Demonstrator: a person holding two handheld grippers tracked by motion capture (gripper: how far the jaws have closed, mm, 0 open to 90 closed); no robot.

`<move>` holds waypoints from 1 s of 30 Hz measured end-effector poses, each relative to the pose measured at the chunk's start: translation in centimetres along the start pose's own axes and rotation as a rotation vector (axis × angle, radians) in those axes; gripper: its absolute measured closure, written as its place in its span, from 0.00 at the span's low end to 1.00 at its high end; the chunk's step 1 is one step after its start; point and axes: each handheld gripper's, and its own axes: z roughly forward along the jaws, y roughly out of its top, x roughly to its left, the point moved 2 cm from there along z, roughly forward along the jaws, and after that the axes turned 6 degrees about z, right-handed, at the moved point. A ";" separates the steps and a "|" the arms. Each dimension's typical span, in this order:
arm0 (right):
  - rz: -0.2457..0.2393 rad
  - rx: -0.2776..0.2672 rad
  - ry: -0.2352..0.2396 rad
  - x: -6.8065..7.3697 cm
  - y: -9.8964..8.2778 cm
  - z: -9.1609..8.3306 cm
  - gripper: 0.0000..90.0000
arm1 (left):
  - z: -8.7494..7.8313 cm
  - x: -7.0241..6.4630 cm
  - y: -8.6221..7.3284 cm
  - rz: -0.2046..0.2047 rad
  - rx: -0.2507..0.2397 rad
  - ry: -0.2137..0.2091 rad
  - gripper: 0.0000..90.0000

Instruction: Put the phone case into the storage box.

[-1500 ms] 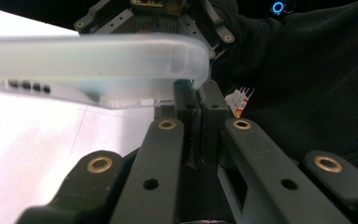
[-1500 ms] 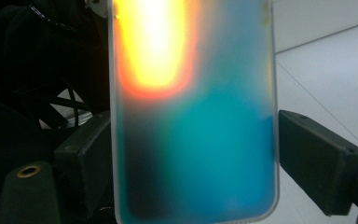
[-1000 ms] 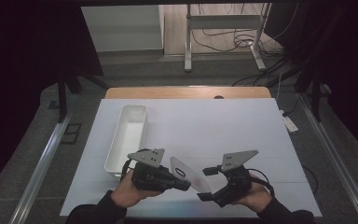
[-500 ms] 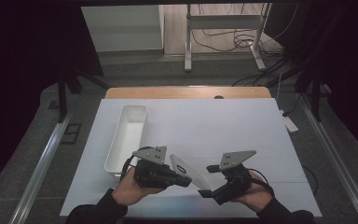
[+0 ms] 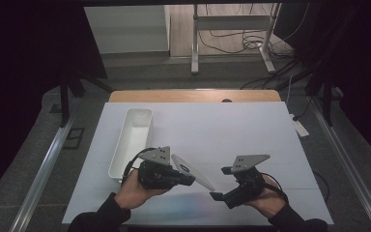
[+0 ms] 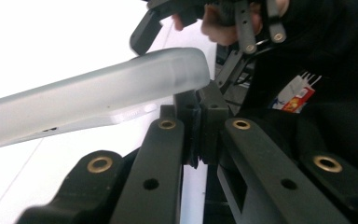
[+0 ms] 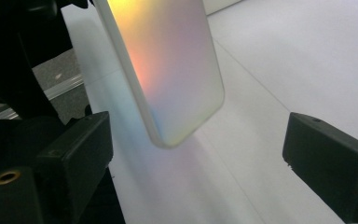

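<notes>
My right jaws [image 7: 196, 154] have just been opening and now stand wide, the phone case's [image 7: 168, 70] free end between them untouched; my left jaws [image 6: 200, 116] are clamped on its other end, holding it over the table [image 5: 251, 130]. Handover to the left looks done; I can read no writing on it.

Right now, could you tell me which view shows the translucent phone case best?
The right gripper view: the phone case shows its broad iridescent face. The left gripper view catches its edge by the shut left tongs; the high view shows it small.
</notes>
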 end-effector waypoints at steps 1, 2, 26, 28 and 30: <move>0.006 -0.003 -0.007 -0.1 0.0 -0.1 0.08 | 0.0 0.1 0.0 0.000 0.006 0.008 0.98; 0.009 -0.005 -0.015 -0.1 0.0 -0.2 0.08 | -0.1 0.1 0.1 -0.002 0.007 0.016 0.98; 0.029 -0.002 -0.153 -1.3 -1.5 -2.2 0.00 | -0.8 2.1 0.3 -0.022 0.073 0.150 0.98; 0.036 -0.004 -0.160 -1.5 -1.6 -2.4 0.00 | -0.9 2.2 0.4 -0.027 0.073 0.157 0.98; 0.036 -0.003 -0.168 -1.6 -1.7 -2.6 0.00 | -1.0 2.4 0.4 -0.026 0.074 0.165 0.98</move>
